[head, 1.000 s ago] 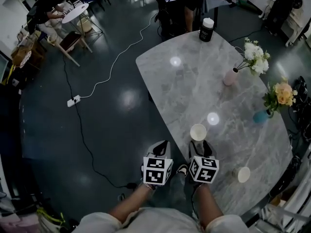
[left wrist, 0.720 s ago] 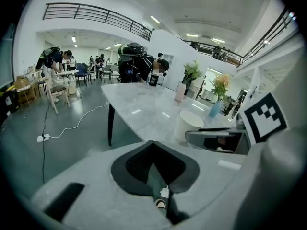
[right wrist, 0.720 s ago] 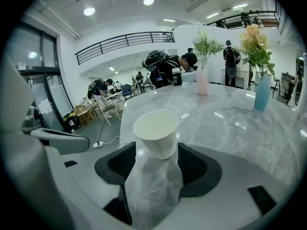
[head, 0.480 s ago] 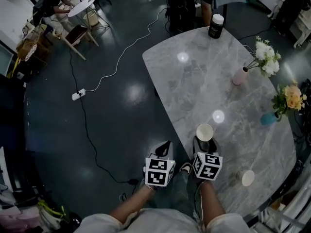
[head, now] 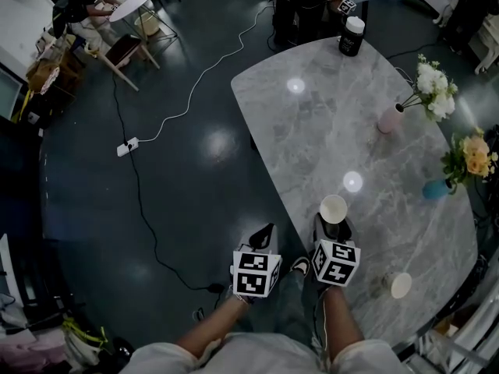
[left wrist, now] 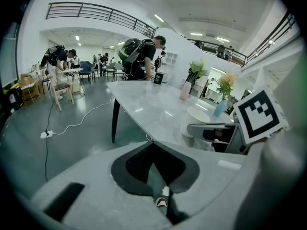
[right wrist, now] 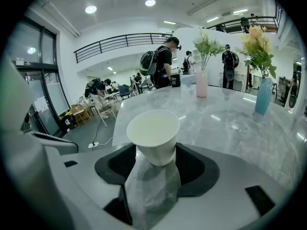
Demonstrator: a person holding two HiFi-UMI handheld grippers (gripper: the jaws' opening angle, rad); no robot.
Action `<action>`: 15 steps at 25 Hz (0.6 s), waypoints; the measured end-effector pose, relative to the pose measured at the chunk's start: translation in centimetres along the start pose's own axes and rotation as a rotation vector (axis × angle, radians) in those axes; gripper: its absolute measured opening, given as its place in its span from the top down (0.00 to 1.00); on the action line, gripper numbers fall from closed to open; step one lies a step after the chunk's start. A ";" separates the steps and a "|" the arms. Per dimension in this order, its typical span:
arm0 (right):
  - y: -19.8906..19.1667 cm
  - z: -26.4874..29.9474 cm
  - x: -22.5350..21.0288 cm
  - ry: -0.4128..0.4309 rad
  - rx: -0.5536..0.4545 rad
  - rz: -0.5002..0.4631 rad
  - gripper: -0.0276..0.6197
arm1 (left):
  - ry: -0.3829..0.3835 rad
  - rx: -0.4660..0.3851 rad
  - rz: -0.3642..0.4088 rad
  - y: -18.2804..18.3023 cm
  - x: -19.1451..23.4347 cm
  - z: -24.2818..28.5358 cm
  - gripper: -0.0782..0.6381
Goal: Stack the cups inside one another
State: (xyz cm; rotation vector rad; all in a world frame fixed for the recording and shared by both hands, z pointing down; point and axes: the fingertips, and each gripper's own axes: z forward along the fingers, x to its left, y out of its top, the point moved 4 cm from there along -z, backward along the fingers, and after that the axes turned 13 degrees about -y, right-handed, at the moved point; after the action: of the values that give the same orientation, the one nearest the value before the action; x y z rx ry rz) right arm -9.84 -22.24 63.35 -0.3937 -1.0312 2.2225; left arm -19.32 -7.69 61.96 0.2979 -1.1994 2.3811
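A white paper cup (head: 334, 208) stands upright on the marble table (head: 312, 131) near its front left edge. My right gripper (head: 331, 228) is right behind the cup. In the right gripper view the cup (right wrist: 153, 133) has its narrow base between the two dark pads, with a small gap on each side. This gripper (right wrist: 153, 152) has just been opening its jaws and is open. A second white cup (head: 400, 285) stands to the right, near the table's front edge. My left gripper (head: 263, 234) hangs over the floor just left of the table, and its tips (left wrist: 152, 145) are together with nothing in them.
On the right side of the table stand a pink vase with white flowers (head: 390, 119) and a blue vase with orange flowers (head: 437, 189). A dark jar with a white lid (head: 352, 36) is at the far end, where people stand. A cable and power strip (head: 127, 146) lie on the floor.
The head view has shifted slightly. The near cup now sits closer in between my right gripper's jaws. The left gripper has kept its place.
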 end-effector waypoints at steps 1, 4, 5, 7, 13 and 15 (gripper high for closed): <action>0.0 0.0 0.0 -0.001 0.000 0.001 0.60 | -0.001 0.000 0.000 0.0 0.0 0.0 0.90; 0.1 -0.1 -0.1 -0.006 0.001 0.008 0.60 | -0.006 0.000 0.001 0.2 0.1 0.2 0.90; 0.1 -0.1 -0.1 -0.009 0.001 0.012 0.60 | -0.009 0.001 0.003 0.3 0.1 0.3 0.90; 0.3 -0.1 -0.4 -0.015 -0.001 0.018 0.60 | -0.015 0.003 0.006 0.5 0.0 0.5 0.90; 0.8 -0.9 -0.8 -0.030 -0.010 0.034 0.60 | -0.042 0.012 0.022 1.0 -0.4 0.9 0.90; 1.2 -1.5 -0.9 -0.037 -0.016 0.042 0.60 | -0.055 0.013 0.031 1.4 -0.6 0.8 0.90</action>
State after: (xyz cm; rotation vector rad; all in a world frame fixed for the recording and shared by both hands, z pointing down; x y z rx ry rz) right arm -8.89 -22.59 61.52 -0.3856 -1.0696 2.2686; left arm -19.43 -9.25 61.25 0.3536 -1.2216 2.4232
